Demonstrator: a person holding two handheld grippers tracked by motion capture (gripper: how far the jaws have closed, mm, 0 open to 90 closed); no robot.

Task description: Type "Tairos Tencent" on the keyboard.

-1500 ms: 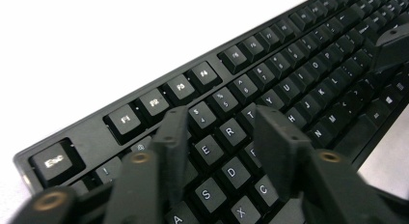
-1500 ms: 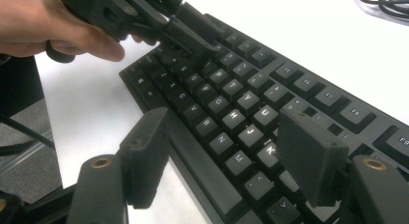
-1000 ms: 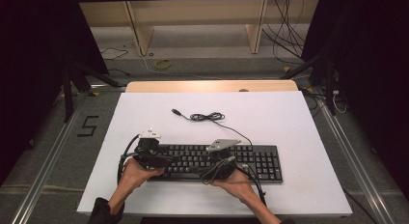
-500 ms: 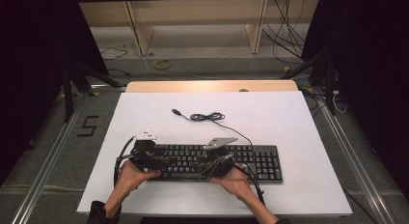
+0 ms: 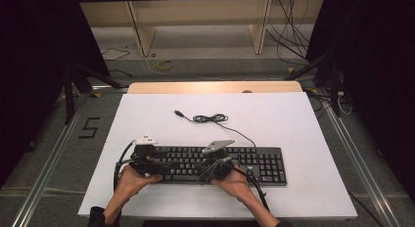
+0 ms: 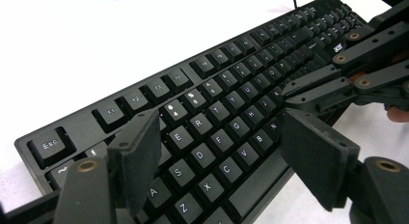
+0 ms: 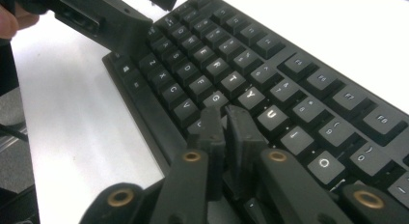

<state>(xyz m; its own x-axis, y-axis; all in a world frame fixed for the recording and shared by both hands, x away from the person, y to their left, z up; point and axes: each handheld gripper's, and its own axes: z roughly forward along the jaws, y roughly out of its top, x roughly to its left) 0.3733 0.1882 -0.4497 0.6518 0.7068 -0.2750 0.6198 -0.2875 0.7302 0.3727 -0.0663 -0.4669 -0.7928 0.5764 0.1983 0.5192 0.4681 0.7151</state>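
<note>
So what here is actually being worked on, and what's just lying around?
In use:
keyboard
left gripper, jaws apart over the left-hand keys
right gripper, jaws together, tips at the middle letter keys

Lying about:
keyboard's coiled cable on the white table

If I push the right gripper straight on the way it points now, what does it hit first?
Most likely the black computer keyboard: the right gripper, jaws shut, angles down at the letter keys around H, just below the lit Y and U. Whether the tips already touch the keys is unclear.
</note>
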